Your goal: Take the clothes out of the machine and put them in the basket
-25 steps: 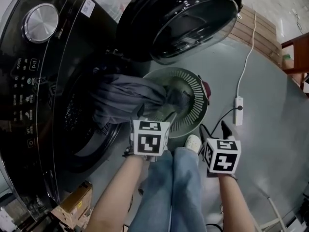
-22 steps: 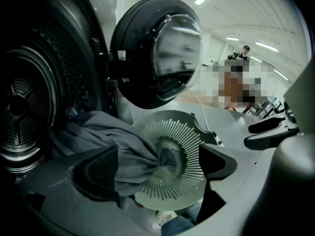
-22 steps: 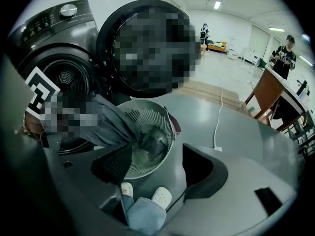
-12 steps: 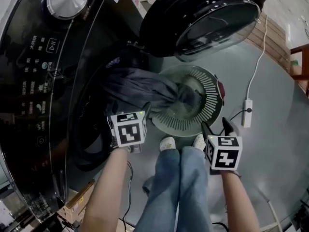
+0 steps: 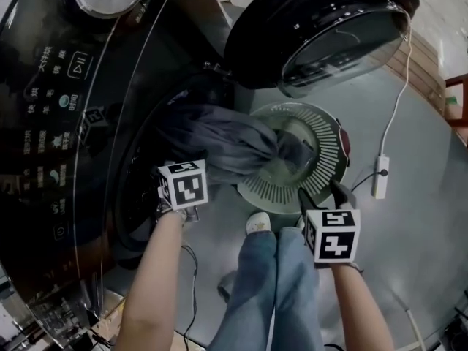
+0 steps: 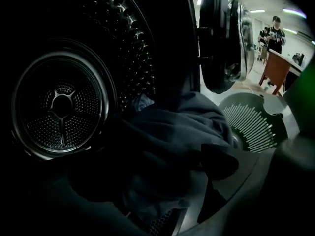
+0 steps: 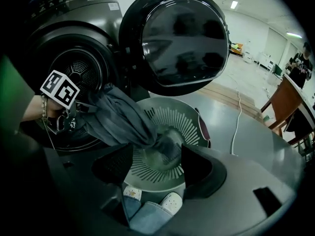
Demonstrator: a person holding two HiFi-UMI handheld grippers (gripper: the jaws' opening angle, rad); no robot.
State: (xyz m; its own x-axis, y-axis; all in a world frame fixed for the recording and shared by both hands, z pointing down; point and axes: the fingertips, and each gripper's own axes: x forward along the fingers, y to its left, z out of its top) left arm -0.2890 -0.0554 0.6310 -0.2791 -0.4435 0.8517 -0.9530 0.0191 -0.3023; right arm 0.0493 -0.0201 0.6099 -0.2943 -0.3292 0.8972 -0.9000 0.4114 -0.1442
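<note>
Washing machine [image 5: 44, 218] panel legends are too small to read. Left gripper [image 6: 157, 178] has moved off the basket [image 5: 333, 134] rim back to the drum mouth, jaws wide, dark grey garment [image 5: 219, 141] between them. Garment bridges the drum lip into the basket. Right gripper [image 5: 319, 194] stays over the basket's near rim, jaws wide, empty. Open door [image 5: 329, 28] overhangs the basket. Bare floor on the right, up to the power strip [image 5: 379, 175].

Dark grey cloth garment [image 5: 219, 141] hangs from black front-load washer [image 5: 44, 123], L, into round green slatted plastic basket [image 5: 327, 134] on floor [image 5: 409, 232], R, under washer's open round door [image 5: 322, 20].
</note>
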